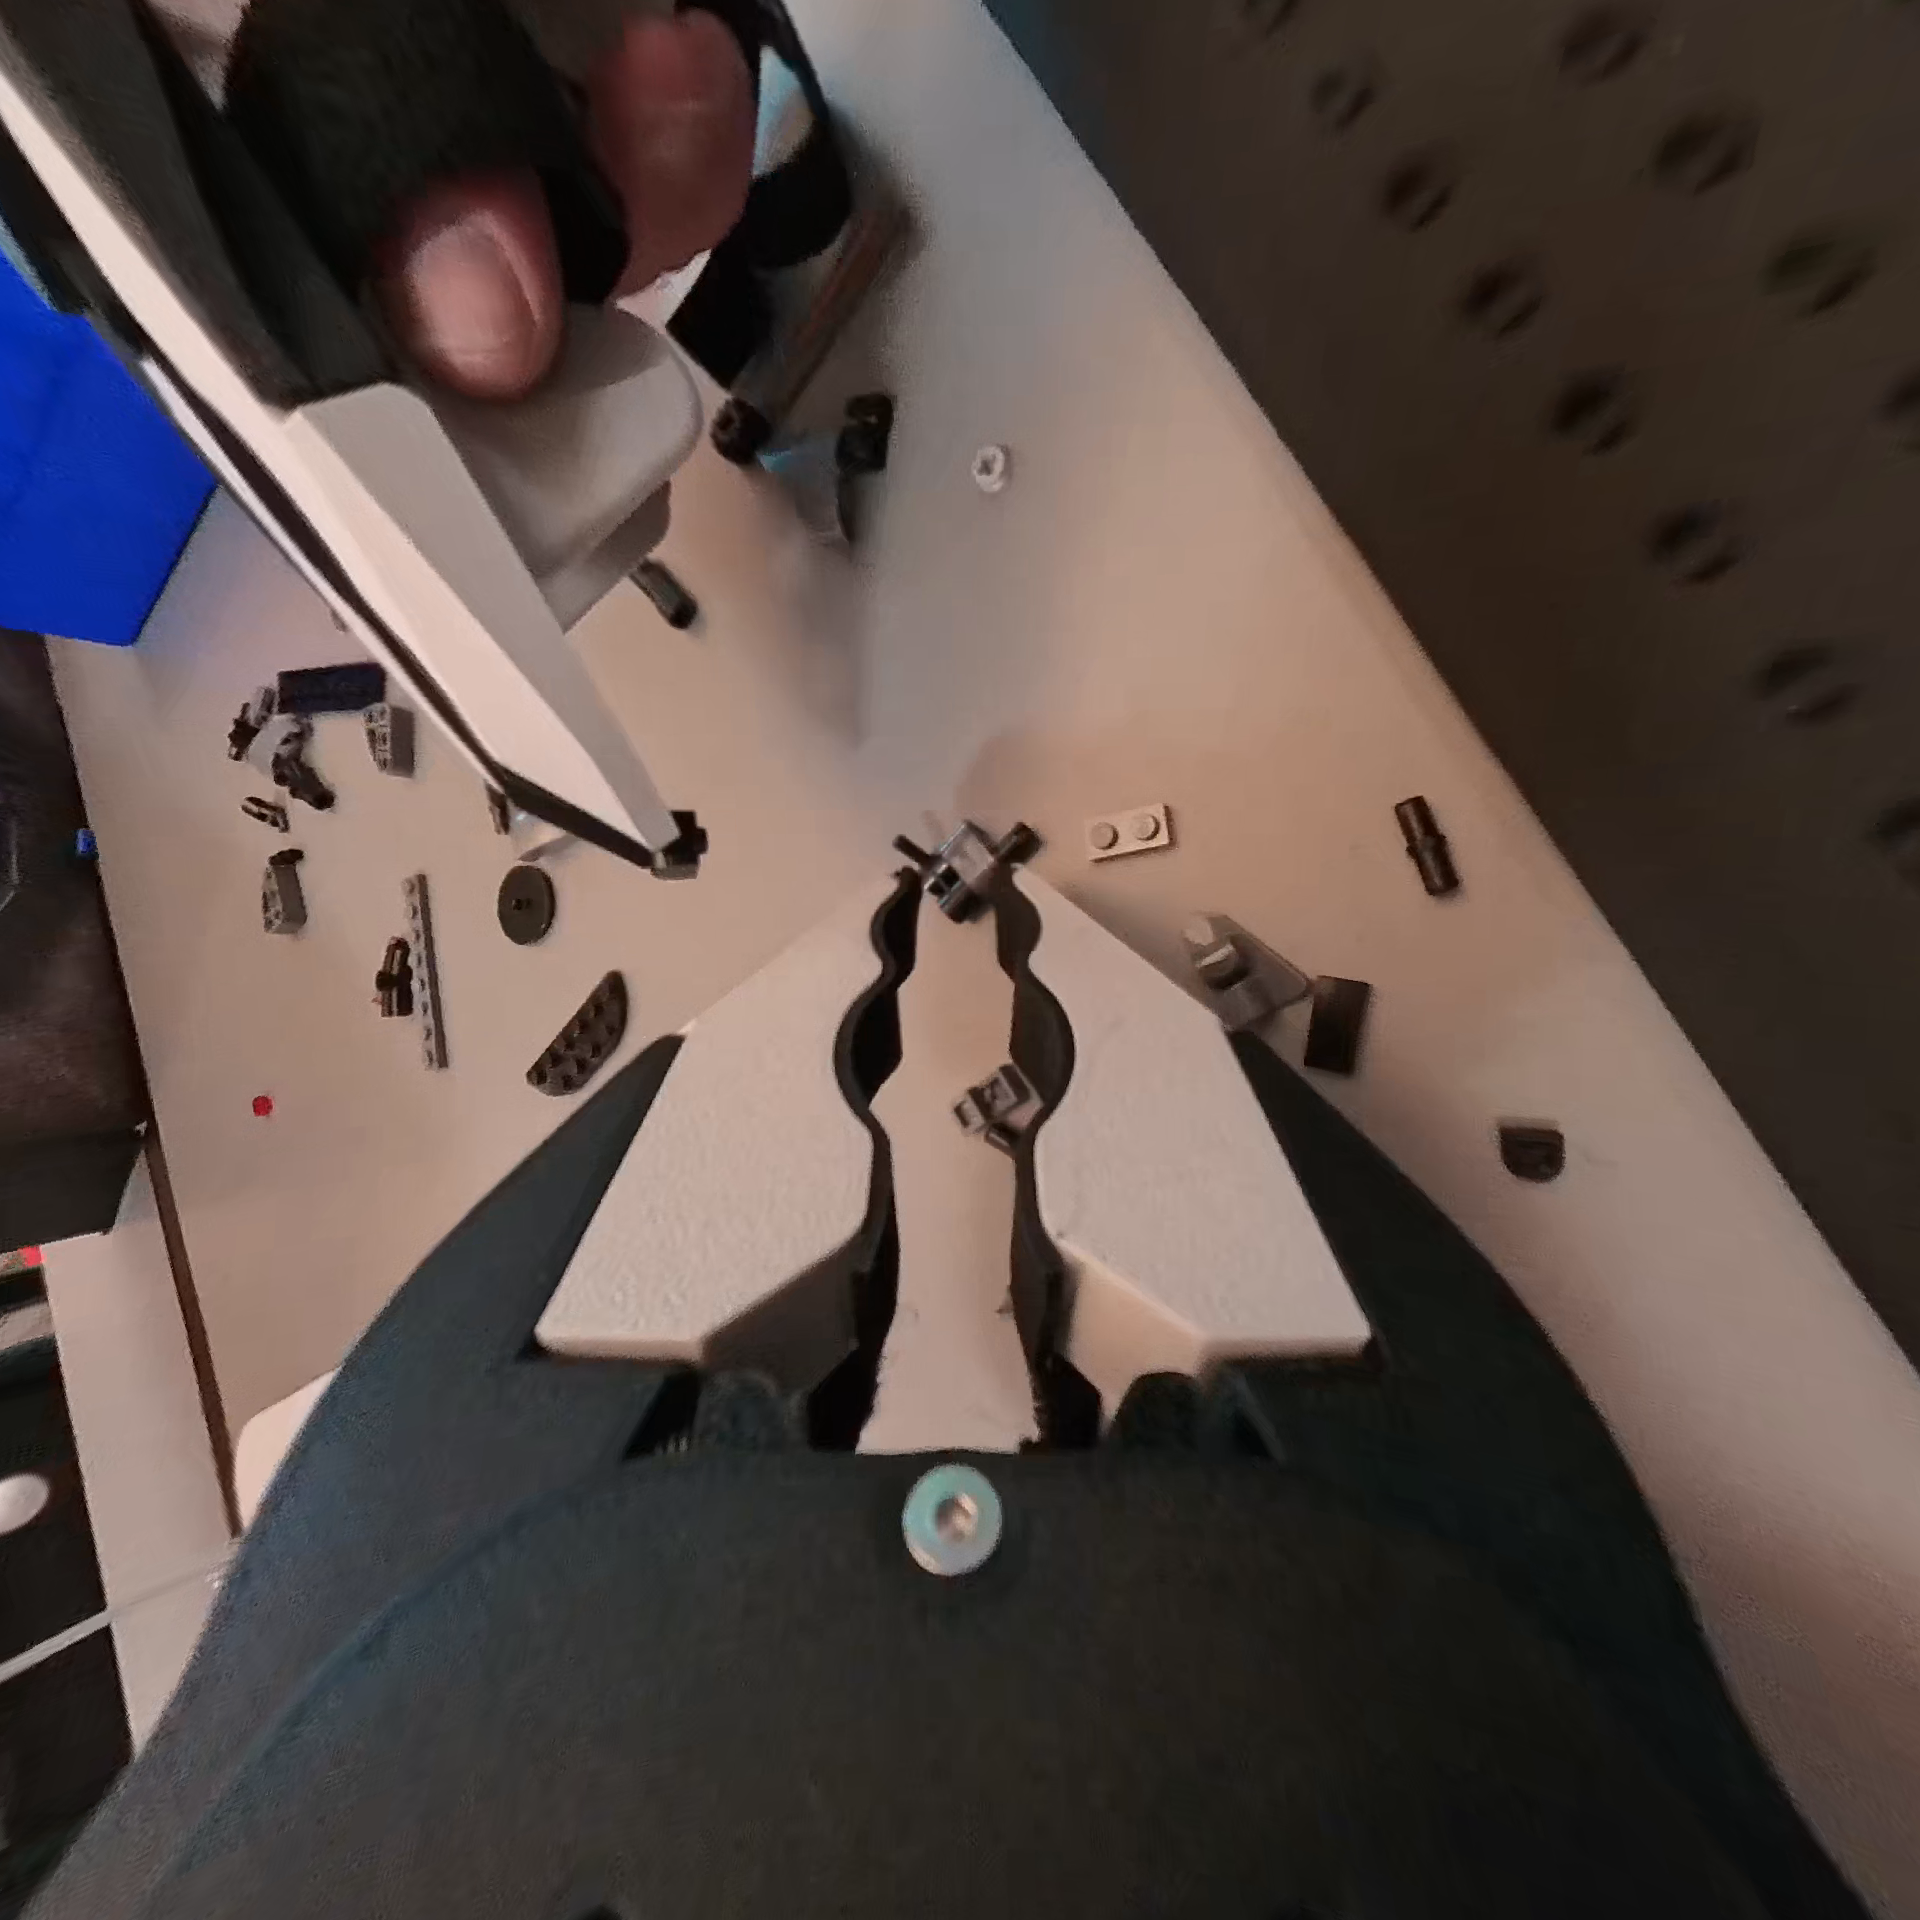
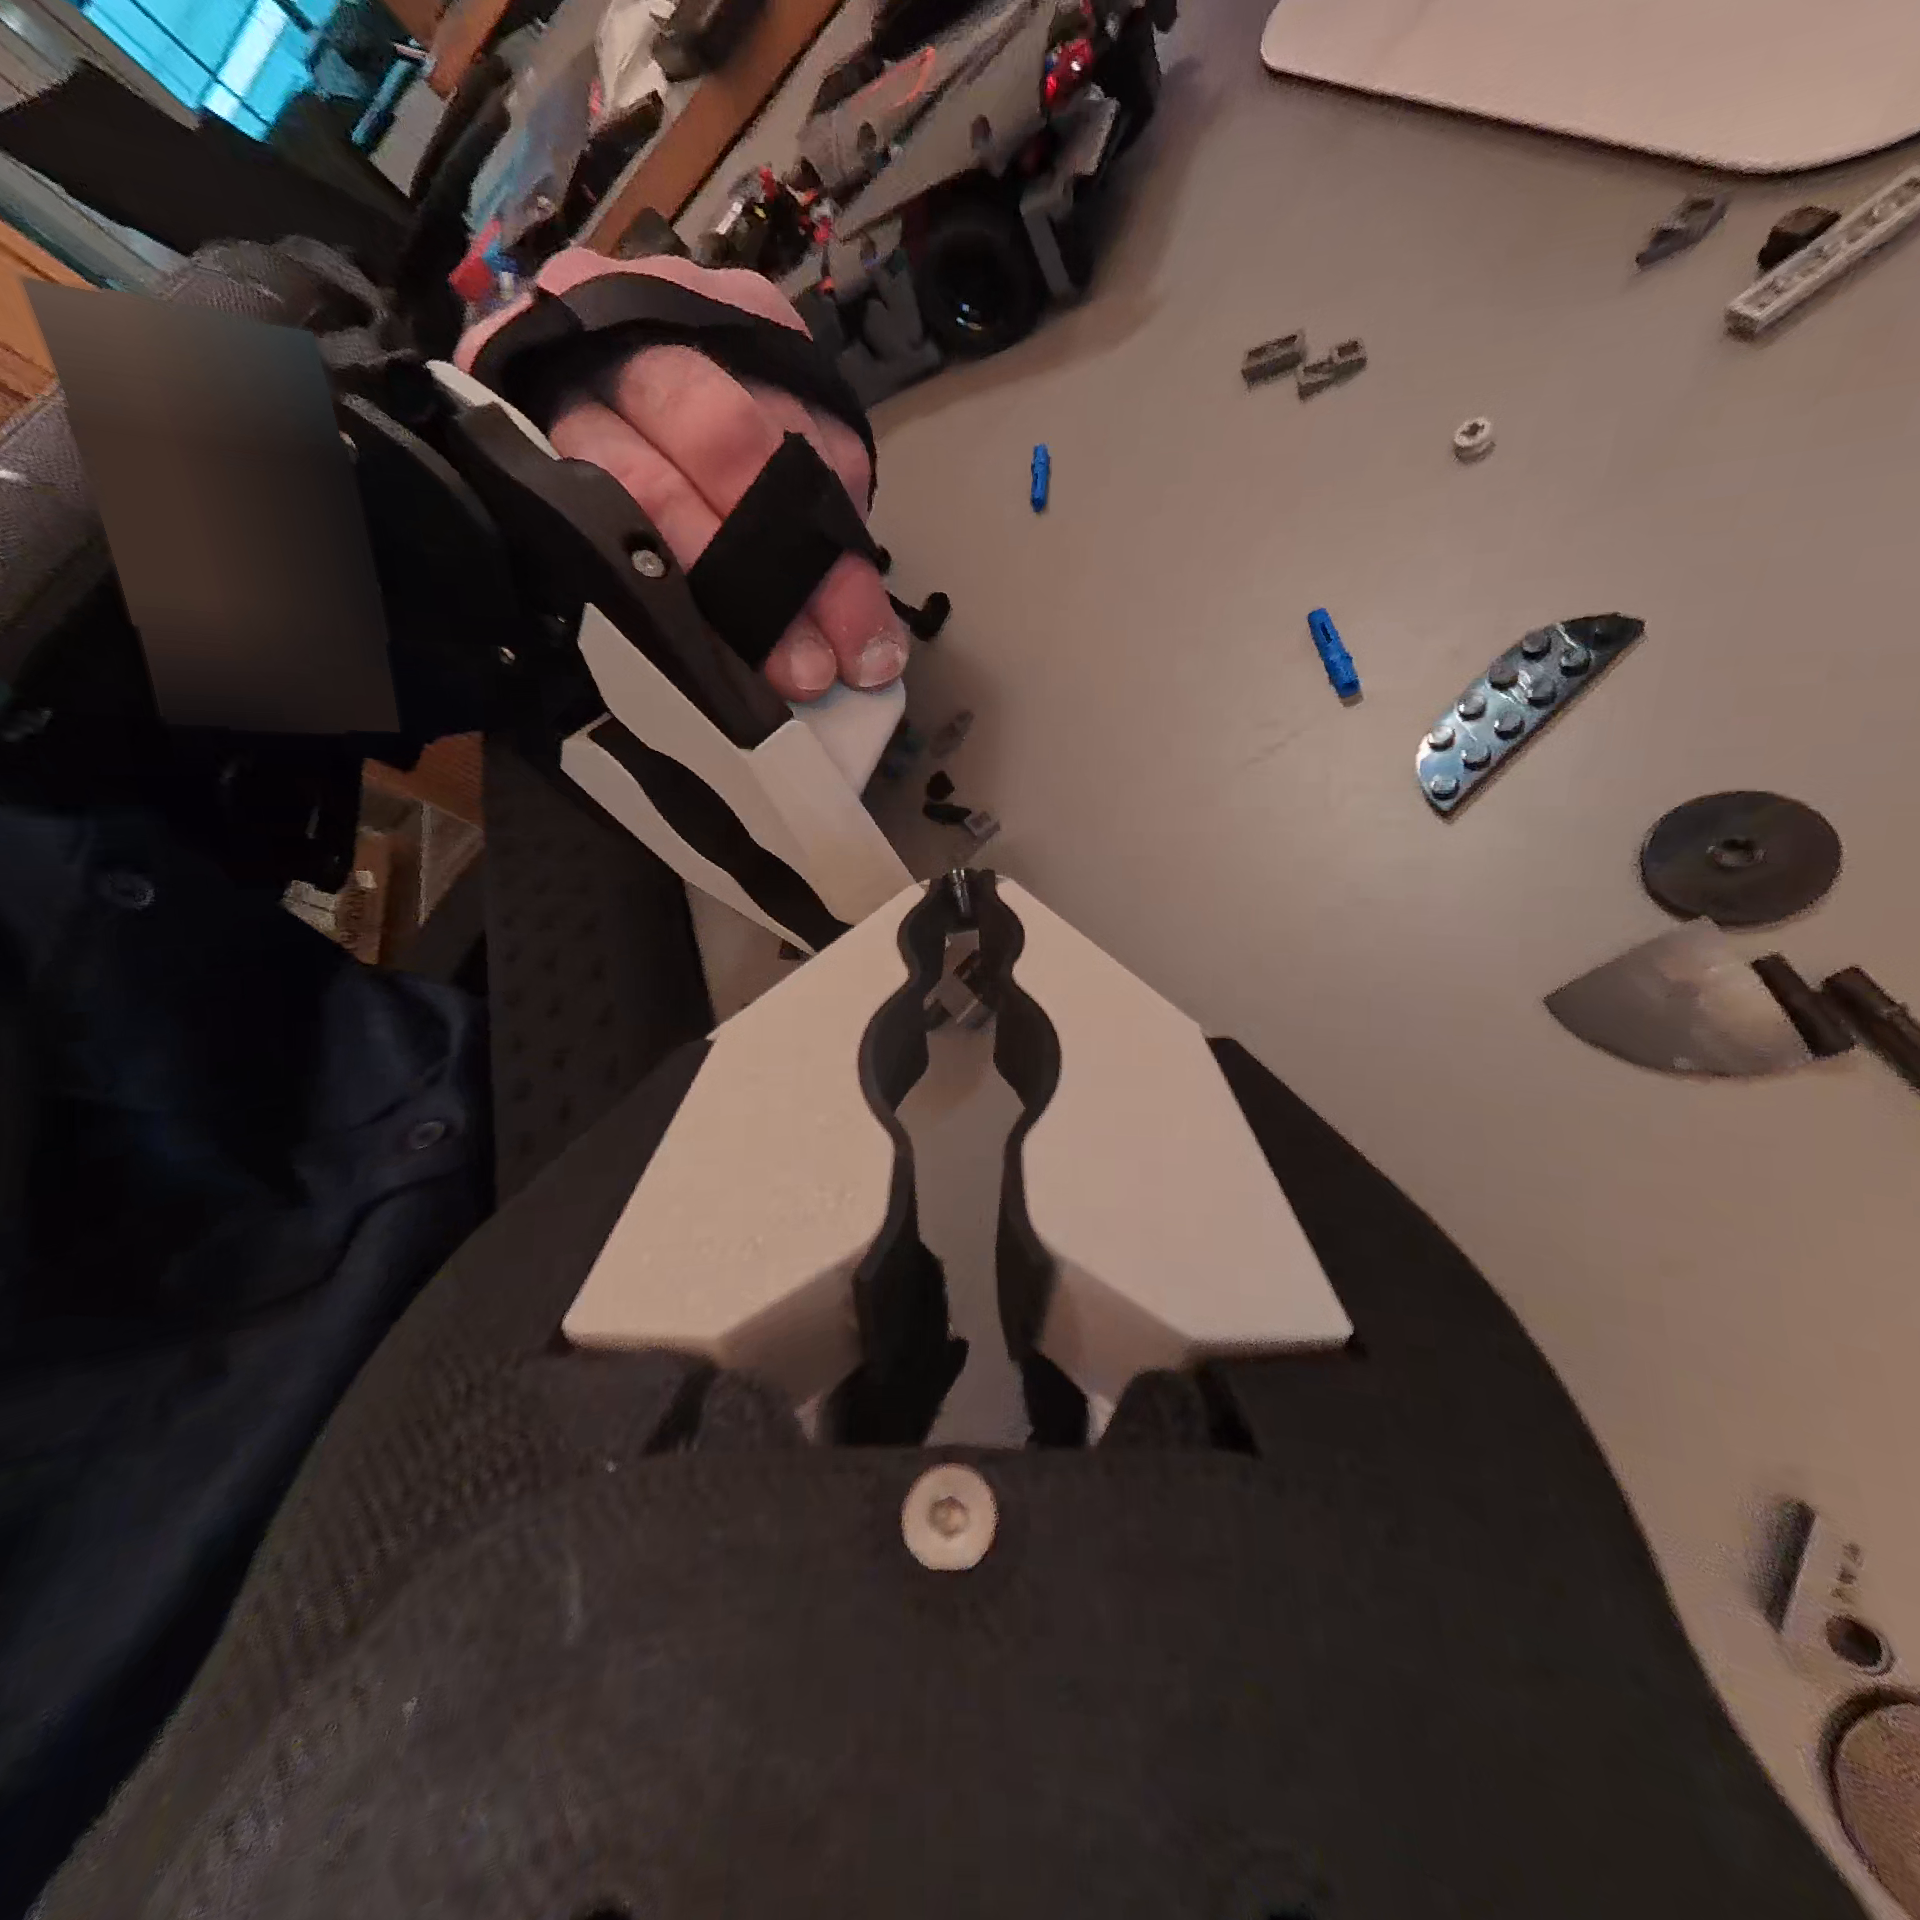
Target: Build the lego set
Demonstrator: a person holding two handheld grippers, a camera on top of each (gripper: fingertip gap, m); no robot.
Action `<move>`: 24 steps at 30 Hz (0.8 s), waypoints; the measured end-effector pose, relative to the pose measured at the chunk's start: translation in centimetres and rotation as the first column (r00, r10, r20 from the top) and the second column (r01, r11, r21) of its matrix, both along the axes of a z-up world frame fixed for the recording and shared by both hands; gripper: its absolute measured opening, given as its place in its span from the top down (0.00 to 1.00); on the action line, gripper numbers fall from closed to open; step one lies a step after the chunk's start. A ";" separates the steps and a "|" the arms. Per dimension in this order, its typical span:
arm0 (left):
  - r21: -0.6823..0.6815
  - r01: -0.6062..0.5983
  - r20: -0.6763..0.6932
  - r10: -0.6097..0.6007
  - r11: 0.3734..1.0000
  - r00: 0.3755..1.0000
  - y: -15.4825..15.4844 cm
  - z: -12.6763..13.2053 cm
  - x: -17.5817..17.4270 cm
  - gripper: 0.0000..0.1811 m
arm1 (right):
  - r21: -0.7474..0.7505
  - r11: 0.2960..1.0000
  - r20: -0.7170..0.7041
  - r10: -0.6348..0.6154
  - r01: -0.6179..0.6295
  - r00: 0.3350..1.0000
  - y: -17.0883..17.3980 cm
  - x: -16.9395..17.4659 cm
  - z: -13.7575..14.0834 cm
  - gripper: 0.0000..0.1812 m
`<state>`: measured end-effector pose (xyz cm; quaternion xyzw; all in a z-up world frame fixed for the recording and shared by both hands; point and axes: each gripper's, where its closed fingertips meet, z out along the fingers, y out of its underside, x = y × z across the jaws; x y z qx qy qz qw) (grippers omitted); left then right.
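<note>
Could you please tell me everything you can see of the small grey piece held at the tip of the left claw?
The small grey piece is a dark grey, plastic-looking connector block with thin black pins sticking out on two opposite sides. It sits tilted, pinched between the tips of the left claw, lifted above the white table. Only the claw's black pads touch it. A light grey two-stud plate lies on the table just beyond it, apart from it.
</note>
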<state>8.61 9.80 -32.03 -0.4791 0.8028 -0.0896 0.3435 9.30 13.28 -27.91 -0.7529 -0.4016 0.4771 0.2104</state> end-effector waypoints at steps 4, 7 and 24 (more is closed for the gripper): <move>0.006 -0.013 -0.004 0.013 1.000 1.000 0.0 -0.6 0.4 0.97 | 0.030 0.999 0.068 -0.033 0.031 0.997 -0.2 0.0 -1.2 0.99; 0.027 -0.026 -0.010 0.026 0.999 1.000 0.1 -1.1 0.8 0.98 | 0.030 0.998 0.077 -0.051 0.049 0.996 -0.4 0.0 -1.5 0.99; 0.053 -0.157 0.006 0.157 0.986 0.988 1.4 -1.0 1.8 1.00 | 0.068 0.996 0.114 -0.066 0.058 0.991 1.0 0.6 -2.2 0.99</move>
